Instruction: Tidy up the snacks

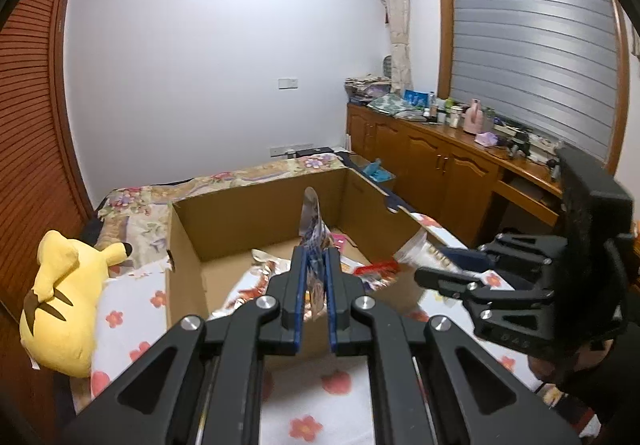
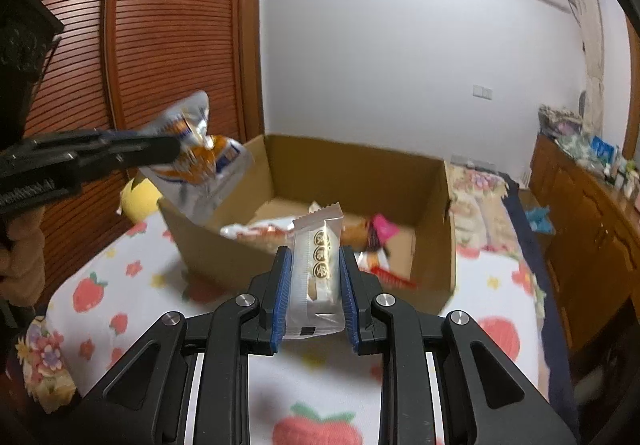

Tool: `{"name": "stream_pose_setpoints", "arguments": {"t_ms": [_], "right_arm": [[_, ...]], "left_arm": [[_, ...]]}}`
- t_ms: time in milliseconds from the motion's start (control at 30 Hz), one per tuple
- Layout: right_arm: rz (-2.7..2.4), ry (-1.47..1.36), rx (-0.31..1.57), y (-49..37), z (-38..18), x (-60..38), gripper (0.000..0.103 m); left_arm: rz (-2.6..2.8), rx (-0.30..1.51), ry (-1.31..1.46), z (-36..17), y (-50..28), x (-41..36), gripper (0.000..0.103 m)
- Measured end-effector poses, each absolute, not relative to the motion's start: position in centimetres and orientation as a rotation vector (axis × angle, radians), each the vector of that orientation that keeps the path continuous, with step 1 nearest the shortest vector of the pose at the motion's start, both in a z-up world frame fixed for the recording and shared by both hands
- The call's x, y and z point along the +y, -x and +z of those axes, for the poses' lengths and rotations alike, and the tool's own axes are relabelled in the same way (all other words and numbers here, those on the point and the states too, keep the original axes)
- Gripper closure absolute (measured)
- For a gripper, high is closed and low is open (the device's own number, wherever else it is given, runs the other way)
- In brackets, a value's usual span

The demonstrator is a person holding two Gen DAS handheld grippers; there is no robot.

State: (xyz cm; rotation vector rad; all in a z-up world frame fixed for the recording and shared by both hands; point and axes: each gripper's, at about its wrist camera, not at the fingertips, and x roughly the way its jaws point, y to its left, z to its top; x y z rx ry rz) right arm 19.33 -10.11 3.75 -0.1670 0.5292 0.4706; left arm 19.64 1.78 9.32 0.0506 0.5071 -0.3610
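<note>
Left view: left gripper [image 1: 314,285], fingers clenched on a crinkly snack bag [image 1: 314,229], held above the box [image 1: 224,221] on the bed, prob. to drop in. Right view: right gripper [image 2: 314,285] grasps a biscuit pack [image 2: 318,269] upright, near box front w/ other snacks inside.

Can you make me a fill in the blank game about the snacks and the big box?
1. The left tongs pinch a crinkly snack bag above the cardboard ____.
2. The right tongs grip a clear cookie pack showing ____ round cookies.
3. The plush toy lying beside the box is colored ____.

Missing words: box; three; yellow
</note>
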Motion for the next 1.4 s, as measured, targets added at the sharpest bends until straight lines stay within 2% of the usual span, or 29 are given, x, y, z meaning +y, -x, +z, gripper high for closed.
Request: {"name": "stream_pose_setpoints", "arguments": {"t_ms": [467, 1100, 1200, 1400], "right_arm": [[0.471, 0.166, 0.613, -26.9, 2.6, -9.4, 0.081], [0.454, 0.156, 0.653, -28.0, 1.7, -9.2, 0.079], [0.453, 0.151, 0.647, -27.7, 1.8, -9.3, 0.079], [0.443, 0.141, 0.64, -27.4, 1.7, -9.4, 0.077]], "left_arm": [[-0.324, 0.586, -0.046, 5.3, -26.4, 0.9, 0.097], [-0.258, 0.622, -0.072, 3.2, -27.5, 0.6, 0.094], [-0.249, 0.621, -0.071, 3.2, -27.5, 0.7, 0.091], [-0.222, 0.62, -0.078, 3.0, -27.2, 0.9, 0.073]]}}
